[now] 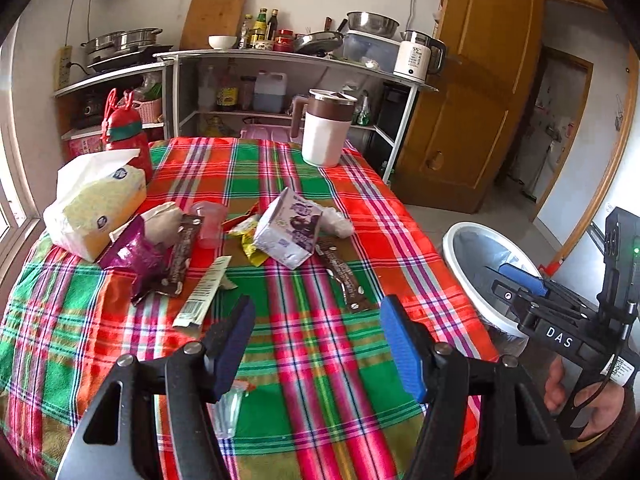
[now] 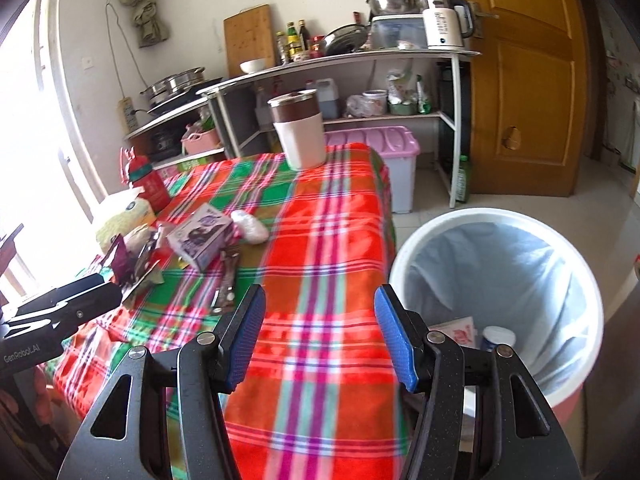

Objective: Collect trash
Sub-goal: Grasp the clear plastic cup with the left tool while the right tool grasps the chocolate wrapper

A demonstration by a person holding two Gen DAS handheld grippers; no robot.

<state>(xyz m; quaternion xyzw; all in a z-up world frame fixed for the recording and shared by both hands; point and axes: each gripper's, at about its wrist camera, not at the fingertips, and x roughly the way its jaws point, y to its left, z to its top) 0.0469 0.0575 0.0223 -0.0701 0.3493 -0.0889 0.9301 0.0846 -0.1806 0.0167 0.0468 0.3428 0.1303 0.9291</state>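
**Most of the trash is still on the worktop**

Two items lie in the bin [image 2: 496, 264]: a flat packet and a small cup. My left tool [image 1: 318, 344] and right tool [image 2: 320, 338] both gape wide, holding nothing. On the plaid worktop [image 1: 320, 360] remain the purple carton [image 1: 288, 226], brown wrappers [image 1: 344, 280], white sachet [image 1: 204, 294] and purple bag [image 1: 134, 254].

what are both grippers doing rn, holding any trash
Left gripper: open, fingers spread above the plaid tablecloth, holding nothing.
Right gripper: open, empty, near the table edge beside the trash bin.
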